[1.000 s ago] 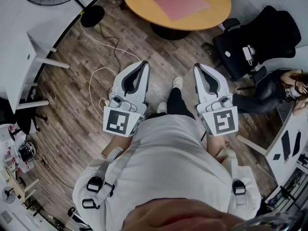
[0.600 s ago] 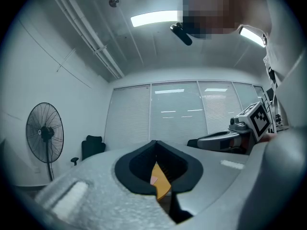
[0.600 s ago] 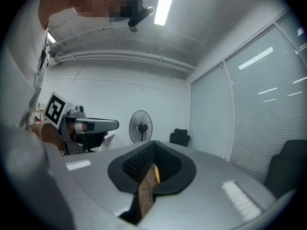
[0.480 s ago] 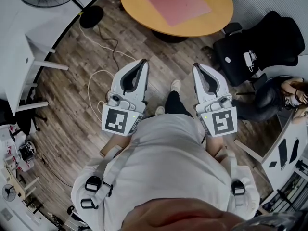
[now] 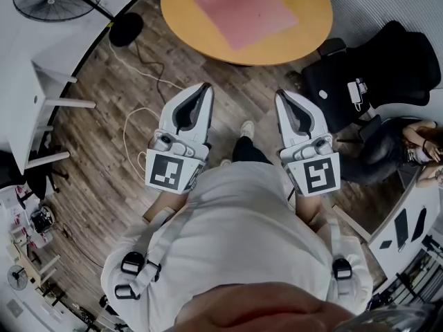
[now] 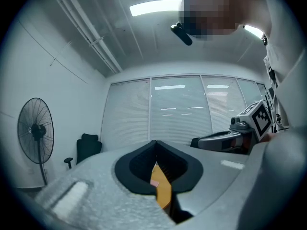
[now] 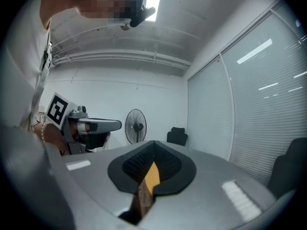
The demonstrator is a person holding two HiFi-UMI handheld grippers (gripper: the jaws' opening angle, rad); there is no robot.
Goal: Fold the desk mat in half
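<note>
Ahead, the pink desk mat [image 5: 246, 10] lies flat on the round wooden tabletop [image 5: 311, 26], skewed so one corner points at the person. It looks nearly square, so its long axis is unclear. The tabletop's far edge is cut off. The left gripper [image 5: 205, 88] and right gripper [image 5: 280, 95] are well short of it, pressed together and empty.

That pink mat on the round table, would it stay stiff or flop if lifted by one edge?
Probably floppy: the pink mat lies thin and flat on the round table, like a soft sheet. Likely light, as it shows almost no thickness. It might slide on the smooth tabletop.
</note>
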